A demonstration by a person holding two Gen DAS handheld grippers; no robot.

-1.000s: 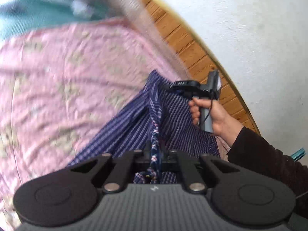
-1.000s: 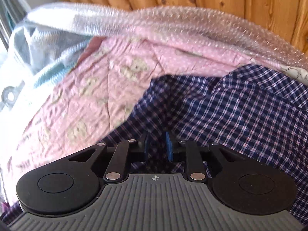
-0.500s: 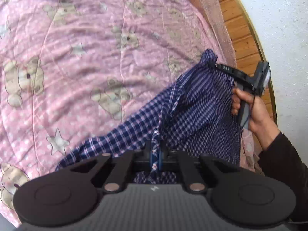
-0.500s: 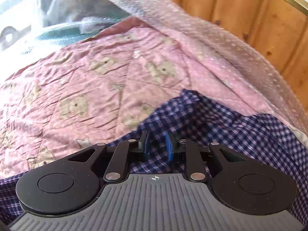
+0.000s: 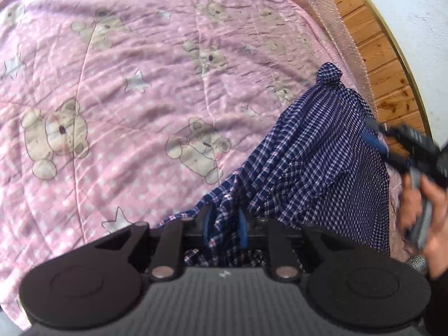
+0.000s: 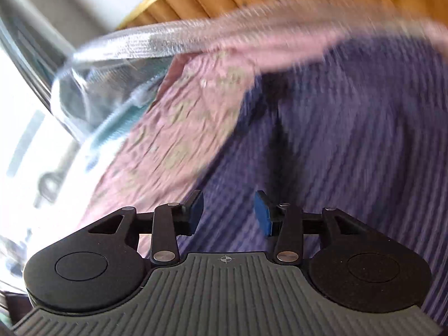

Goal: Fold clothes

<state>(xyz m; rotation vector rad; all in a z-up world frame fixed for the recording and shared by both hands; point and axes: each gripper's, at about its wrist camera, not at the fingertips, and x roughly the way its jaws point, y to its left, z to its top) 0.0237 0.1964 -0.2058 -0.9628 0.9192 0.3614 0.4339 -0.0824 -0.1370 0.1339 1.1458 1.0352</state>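
Pink quilt (image 5: 134, 89), printed with bears and stars, covers the bed and serves as landmark for all entries below. Left gripper (image 5: 224, 228), at the near edge of the quilt: jaws opening, a bunched fold of the checked shirt (image 5: 316, 168) standing between the blue pads (image 5: 206, 224); whether the pads yet press the cloth cannot be told for certain, though a gap shows beside it. Checked shirt, navy with pale lines: lies on the right part of the quilt, running from the left gripper away to a knotted-looking peak near the quilt's far right edge (the peak stands up on its own). Bubble wrap (image 5: 333, 28): a clear strip along the right border of the quilt, between it and the wooden panelling (image 5: 375, 42). Right gripper (image 5: 378, 142), seen from the left wrist view as a blurred dark tool in a person's hand (image 5: 420, 212), just off the right side of the shirt. In its own view the right gripper (image 6: 228, 212) hangs above the shirt (image 6: 350, 140), jaws opening and nothing between them; the view is heavily smeared, quilt (image 6: 173, 128) to its left.
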